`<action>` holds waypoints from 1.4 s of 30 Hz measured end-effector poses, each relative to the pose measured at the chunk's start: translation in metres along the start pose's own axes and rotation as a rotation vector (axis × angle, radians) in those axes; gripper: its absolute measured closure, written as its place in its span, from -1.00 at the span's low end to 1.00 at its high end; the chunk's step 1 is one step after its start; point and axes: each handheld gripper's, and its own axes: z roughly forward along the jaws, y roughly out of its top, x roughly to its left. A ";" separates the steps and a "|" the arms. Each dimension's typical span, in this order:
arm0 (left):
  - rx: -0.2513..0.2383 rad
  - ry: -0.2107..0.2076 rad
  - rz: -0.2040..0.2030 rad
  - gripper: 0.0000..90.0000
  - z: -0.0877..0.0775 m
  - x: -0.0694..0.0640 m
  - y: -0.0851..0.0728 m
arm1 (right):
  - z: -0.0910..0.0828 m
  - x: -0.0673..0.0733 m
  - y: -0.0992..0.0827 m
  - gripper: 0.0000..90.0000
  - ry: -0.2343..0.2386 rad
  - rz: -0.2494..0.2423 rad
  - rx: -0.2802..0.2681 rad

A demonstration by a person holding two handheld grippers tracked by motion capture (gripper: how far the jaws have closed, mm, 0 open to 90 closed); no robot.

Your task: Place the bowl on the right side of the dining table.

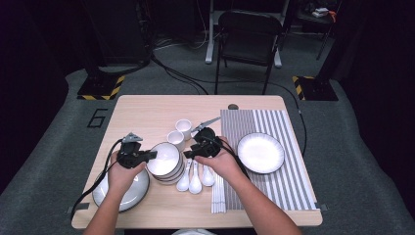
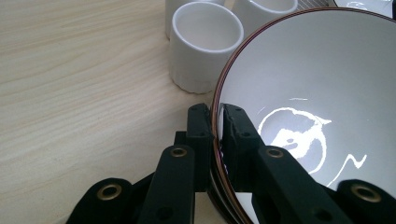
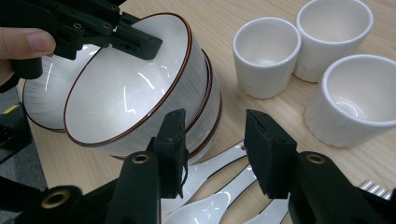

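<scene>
Top bowl (image 3: 135,79) of a stack, glossy white inside, thin brown rim, faint grey ribbing outside, tilted, at table (image 1: 147,110) centre, cups (image 3: 266,56) at one o'clock, left gripper (image 2: 215,122) pinched its rim, right gripper (image 3: 212,140) spread over spoons (image 3: 210,186), no writing legible on the dishes.

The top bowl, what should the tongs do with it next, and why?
Probably lift it slowly, straight up. The left tongs are pinched on the rim of the top bowl, which sits tilted on the bowl stack. The right tongs are open beside the stack, holding nothing, so they could steady the lower bowls.
</scene>
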 end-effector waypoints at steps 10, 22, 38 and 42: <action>0.022 -0.007 -0.003 0.84 -0.002 0.002 0.002 | 0.002 0.005 -0.005 0.30 0.020 -0.013 0.005; 0.032 -0.018 -0.029 0.84 -0.002 0.003 0.002 | 0.008 0.015 -0.011 0.27 0.043 -0.050 0.020; 0.014 -0.042 -0.081 0.90 -0.010 0.005 0.005 | 0.004 0.016 -0.010 0.26 0.055 -0.043 0.007; 0.021 -0.049 -0.087 0.90 -0.011 0.007 0.005 | 0.003 0.015 -0.008 0.25 0.068 -0.031 0.001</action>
